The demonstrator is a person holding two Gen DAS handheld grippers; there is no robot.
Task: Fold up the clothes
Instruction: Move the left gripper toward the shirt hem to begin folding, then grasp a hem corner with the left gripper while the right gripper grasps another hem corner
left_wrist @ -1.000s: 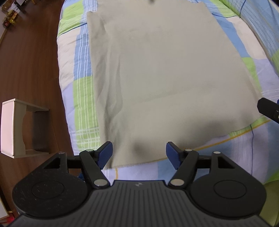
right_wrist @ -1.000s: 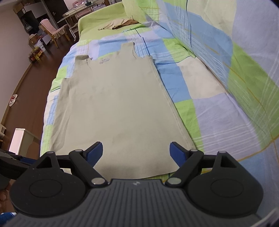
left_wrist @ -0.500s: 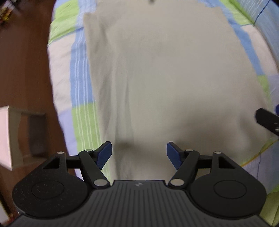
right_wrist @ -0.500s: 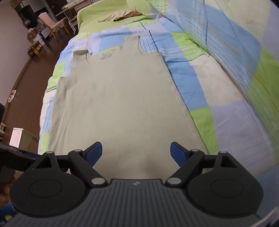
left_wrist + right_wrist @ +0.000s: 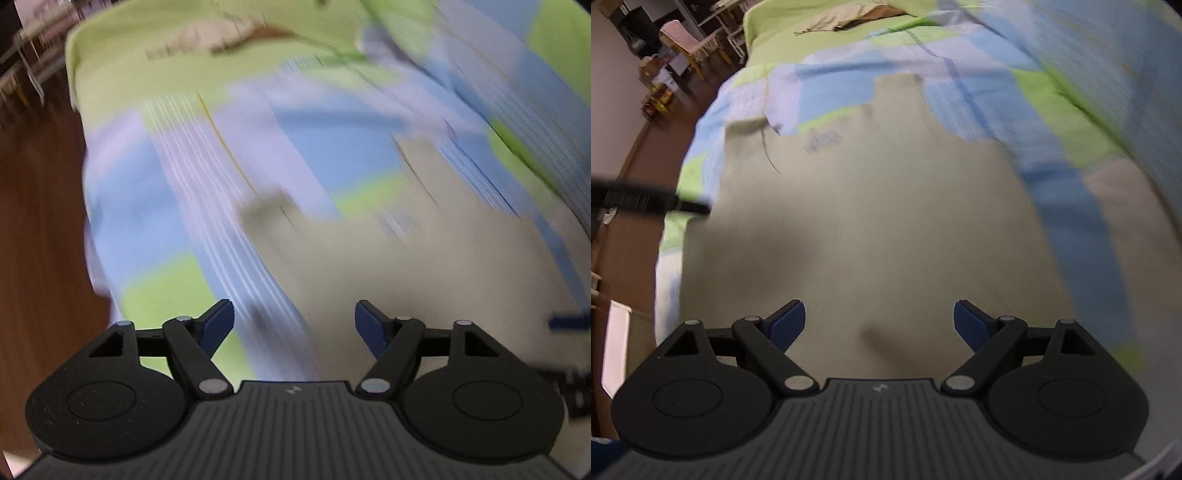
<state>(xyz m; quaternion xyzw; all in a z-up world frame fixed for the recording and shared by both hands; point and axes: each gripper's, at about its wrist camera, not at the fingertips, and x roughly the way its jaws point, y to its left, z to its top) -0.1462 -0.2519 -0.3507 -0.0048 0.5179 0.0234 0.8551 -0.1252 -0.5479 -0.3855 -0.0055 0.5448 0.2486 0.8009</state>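
Note:
A beige sleeveless top (image 5: pixel 871 221) lies flat on the bed, shoulder straps at the far end. My right gripper (image 5: pixel 879 325) is open and empty above its middle. My left gripper (image 5: pixel 294 325) is open and empty over the top's left edge (image 5: pixel 424 280), where cloth meets bedspread; this view is motion-blurred. The left gripper also shows as a dark bar at the left of the right wrist view (image 5: pixel 646 201). A blue fingertip of the right gripper (image 5: pixel 569 322) shows at the left wrist view's right edge.
The bed has a blue, green and lilac patchwork bedspread (image 5: pixel 1052 122). Brown wooden floor (image 5: pixel 40 240) lies left of it. A white stool (image 5: pixel 617 343) stands on the floor. A chair (image 5: pixel 690 40) and clutter stand far back. Another beige garment (image 5: pixel 857 16) lies at the bed's far end.
Both grippers have moved forward along the top toward its shoulder end. The left wrist view has swung up fast from the hem to the top's left edge and far bedspread.

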